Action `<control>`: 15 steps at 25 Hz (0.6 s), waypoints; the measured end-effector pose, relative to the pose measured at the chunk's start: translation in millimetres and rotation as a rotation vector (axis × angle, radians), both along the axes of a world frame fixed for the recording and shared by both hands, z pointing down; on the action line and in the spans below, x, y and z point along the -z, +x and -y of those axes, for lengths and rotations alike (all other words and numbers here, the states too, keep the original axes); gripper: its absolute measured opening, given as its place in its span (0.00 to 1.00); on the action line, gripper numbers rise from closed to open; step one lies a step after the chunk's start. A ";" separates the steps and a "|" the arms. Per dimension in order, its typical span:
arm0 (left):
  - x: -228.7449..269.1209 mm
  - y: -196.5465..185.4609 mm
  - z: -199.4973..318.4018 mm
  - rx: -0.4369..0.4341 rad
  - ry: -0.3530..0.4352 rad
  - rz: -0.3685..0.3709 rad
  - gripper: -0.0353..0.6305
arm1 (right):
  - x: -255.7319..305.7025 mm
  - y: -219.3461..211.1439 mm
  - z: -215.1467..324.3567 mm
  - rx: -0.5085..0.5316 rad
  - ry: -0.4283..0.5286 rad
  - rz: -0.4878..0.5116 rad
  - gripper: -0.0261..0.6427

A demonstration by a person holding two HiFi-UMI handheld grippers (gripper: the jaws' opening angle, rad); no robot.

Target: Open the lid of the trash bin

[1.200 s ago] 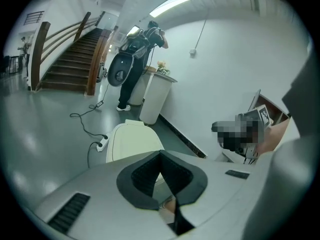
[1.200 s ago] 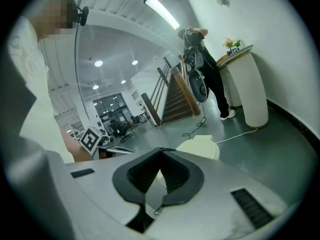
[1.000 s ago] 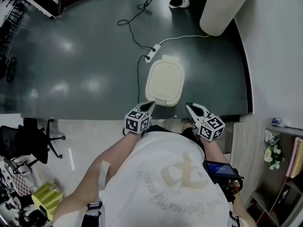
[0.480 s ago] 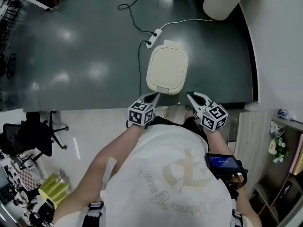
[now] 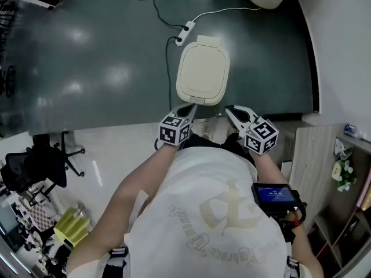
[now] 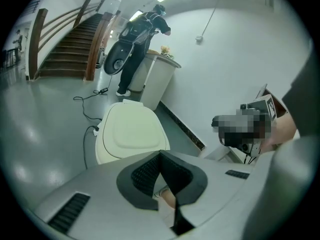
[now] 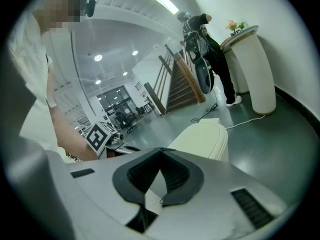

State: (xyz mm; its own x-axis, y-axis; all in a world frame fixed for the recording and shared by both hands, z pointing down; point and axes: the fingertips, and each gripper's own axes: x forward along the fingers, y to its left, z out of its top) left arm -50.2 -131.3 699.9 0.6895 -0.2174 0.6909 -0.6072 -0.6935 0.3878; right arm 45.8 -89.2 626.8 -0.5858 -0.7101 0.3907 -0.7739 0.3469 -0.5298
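Trash bin (image 5: 202, 97) stands on the dark floor (image 5: 104, 68) near its front edge, lid (image 5: 203, 71) down. Left gripper (image 5: 186, 110) and right gripper (image 5: 232, 111) flank the bin's near rim, jaws together, empty (apparently placed to lift the lid).

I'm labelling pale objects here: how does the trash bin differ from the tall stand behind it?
The trash bin is low, its flat lid closed and bare; the stand is much taller, with flowers on top. The trash bin sits just ahead of the left gripper and right gripper; the stand is farther off, beside a person. Both are pale and stand on the dark floor.
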 end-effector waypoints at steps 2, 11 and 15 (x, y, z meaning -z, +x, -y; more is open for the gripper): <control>-5.4 2.7 0.4 -0.004 0.000 0.022 0.07 | -2.7 1.1 -0.8 0.007 -0.004 -0.001 0.05; -39.2 9.7 4.1 0.030 -0.038 0.137 0.07 | -16.7 8.3 0.9 0.025 -0.032 0.010 0.05; -56.2 8.6 5.4 0.065 -0.068 0.184 0.07 | -24.0 13.8 3.7 0.028 -0.043 0.018 0.05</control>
State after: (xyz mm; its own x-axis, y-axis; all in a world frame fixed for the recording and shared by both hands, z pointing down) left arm -41.6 -136.7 756.1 0.5362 -0.2053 0.8187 -0.7146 -0.6267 0.3108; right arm 59.6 -92.9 650.8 -0.6125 -0.6763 0.4093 -0.7543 0.3452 -0.5584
